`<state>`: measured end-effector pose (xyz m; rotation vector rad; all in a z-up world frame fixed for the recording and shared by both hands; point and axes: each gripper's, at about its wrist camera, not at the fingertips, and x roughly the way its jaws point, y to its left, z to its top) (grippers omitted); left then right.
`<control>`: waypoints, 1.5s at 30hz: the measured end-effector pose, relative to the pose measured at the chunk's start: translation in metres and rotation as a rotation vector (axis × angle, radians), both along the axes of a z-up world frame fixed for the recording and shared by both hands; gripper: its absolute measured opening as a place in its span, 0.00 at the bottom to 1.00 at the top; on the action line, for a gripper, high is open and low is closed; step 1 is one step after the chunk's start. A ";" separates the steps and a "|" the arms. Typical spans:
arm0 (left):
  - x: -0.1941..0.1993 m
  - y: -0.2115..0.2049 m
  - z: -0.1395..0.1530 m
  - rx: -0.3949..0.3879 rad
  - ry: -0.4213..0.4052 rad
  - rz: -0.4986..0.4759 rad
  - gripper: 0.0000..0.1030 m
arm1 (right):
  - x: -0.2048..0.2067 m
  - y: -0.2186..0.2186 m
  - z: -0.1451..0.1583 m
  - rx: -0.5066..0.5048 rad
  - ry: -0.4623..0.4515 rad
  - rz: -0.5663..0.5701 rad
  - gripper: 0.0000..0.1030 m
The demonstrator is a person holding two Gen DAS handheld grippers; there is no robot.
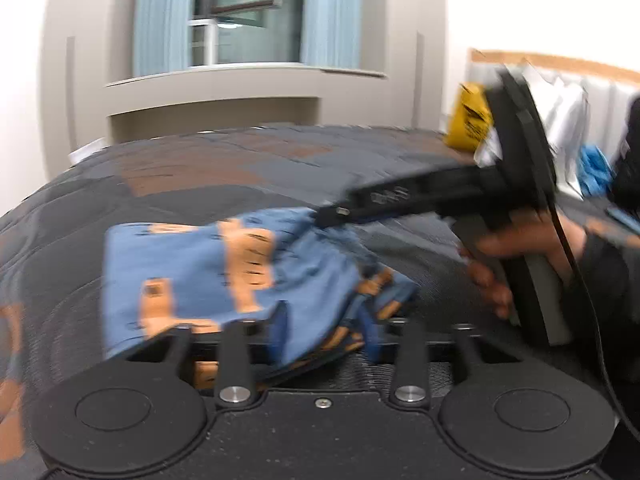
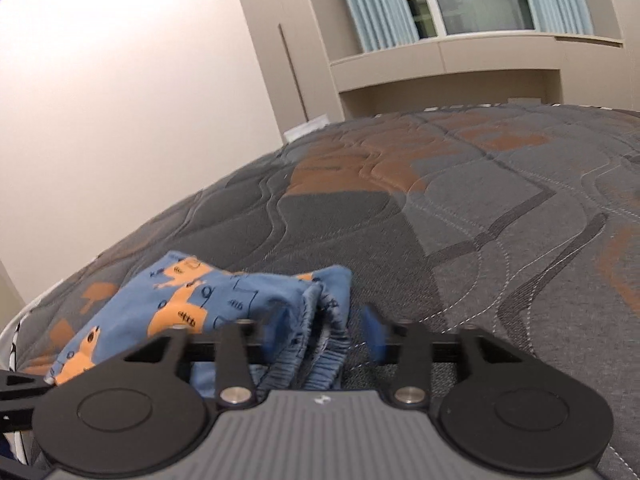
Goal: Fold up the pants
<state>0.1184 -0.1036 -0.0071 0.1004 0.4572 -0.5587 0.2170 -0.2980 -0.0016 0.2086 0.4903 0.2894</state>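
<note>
Blue pants [image 1: 192, 272] with an orange print lie folded in a small bundle on the grey and orange quilt [image 1: 248, 168]. My left gripper [image 1: 326, 332] stands open at the bundle's near edge, with loose cloth lying between its blue fingers [image 1: 280, 328]. A hand [image 1: 520, 248] holds my right gripper [image 1: 336, 212], which reaches in from the right with its tips over the bundle's far right corner. In the right wrist view the pants [image 2: 180, 308] lie to the left, and their gathered waistband [image 2: 320, 364] sits between the spread fingers of the right gripper [image 2: 325, 332], which is open.
A yellow bag [image 1: 468, 120], white pillows [image 1: 568, 120] and something blue [image 1: 596, 168] lie at the headboard on the right. The quilt [image 2: 500, 216] stretches wide beyond the pants. A beige window ledge [image 1: 240, 80] and a wall stand past the bed's far edge.
</note>
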 end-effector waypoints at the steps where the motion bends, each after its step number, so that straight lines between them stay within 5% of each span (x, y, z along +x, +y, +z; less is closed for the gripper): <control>1: -0.004 0.008 0.005 -0.013 -0.015 0.036 0.63 | -0.002 -0.001 0.001 -0.004 -0.003 -0.015 0.77; 4: -0.011 0.033 0.018 -0.065 -0.068 0.168 0.92 | -0.017 0.009 0.007 -0.066 -0.035 -0.075 0.99; 6: -0.009 0.048 0.021 -0.091 -0.075 0.269 0.96 | -0.028 0.020 0.011 -0.113 -0.055 -0.109 1.00; 10: 0.011 0.069 0.009 -0.094 0.037 0.402 0.94 | -0.036 0.037 0.006 -0.187 -0.023 -0.155 1.00; 17: 0.016 0.084 -0.015 -0.118 0.143 0.418 0.93 | -0.052 0.038 -0.010 -0.229 0.038 -0.210 1.00; 22: 0.018 0.091 -0.014 -0.135 0.155 0.408 0.94 | -0.057 0.024 -0.017 -0.154 0.064 -0.203 1.00; 28: 0.017 0.089 -0.006 -0.122 0.112 0.410 0.99 | -0.066 0.025 -0.003 -0.157 -0.011 -0.224 1.00; 35: 0.047 0.076 -0.001 -0.122 0.067 0.474 0.99 | -0.017 0.039 0.013 -0.273 -0.029 -0.175 1.00; 38: 0.061 0.077 -0.012 -0.095 0.148 0.493 0.99 | 0.012 0.043 0.006 -0.322 0.001 -0.160 1.00; 40: 0.066 0.089 -0.018 -0.162 0.208 0.482 1.00 | 0.025 0.042 -0.005 -0.339 0.033 -0.148 1.00; 42: 0.066 0.099 -0.019 -0.213 0.222 0.467 0.99 | 0.031 0.033 -0.011 -0.270 0.064 -0.133 1.00; 45: 0.065 0.095 -0.015 -0.183 0.207 0.460 0.99 | 0.029 0.020 -0.010 -0.200 0.072 -0.144 1.00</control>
